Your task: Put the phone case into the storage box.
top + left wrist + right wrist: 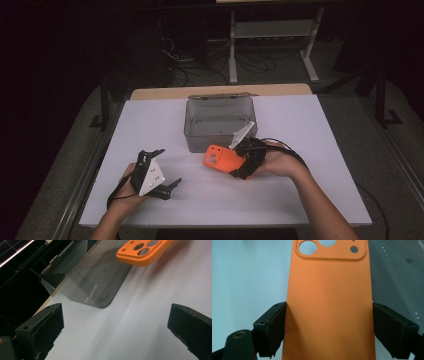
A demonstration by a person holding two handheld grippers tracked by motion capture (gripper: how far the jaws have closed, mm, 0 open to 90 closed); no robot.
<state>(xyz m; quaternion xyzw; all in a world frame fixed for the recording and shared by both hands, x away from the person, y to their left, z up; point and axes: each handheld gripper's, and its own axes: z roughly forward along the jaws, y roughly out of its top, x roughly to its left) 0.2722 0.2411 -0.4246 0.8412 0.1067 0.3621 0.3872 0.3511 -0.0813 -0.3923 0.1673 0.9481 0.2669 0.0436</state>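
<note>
The left gripper (167, 167) lies low over the white table (300, 200), near its left front part, its jaws spread wide with nothing between them. In the left gripper view bare table top runs out ahead of those jaws, and beyond it, ahead and to the left, stands the smoky clear box (92, 282); the table's left edge passes just outside the left jaw.

To the right of that gripper, well apart from it, the orange phone case (220, 159) hangs above the table, just in front of the box (220, 125) as the high view shows it. The case is a flat matte shell with rounded corners and a raised camera frame pierced by two large round holes and smaller ones (332, 247) at the end farthest from the right gripper (244, 164). That gripper is closed on the case: in the right gripper view its two black jaws press against the long side edges (329, 305) near the case's near end.

Right of the right gripper, open table reaches to the far right edge.
</note>
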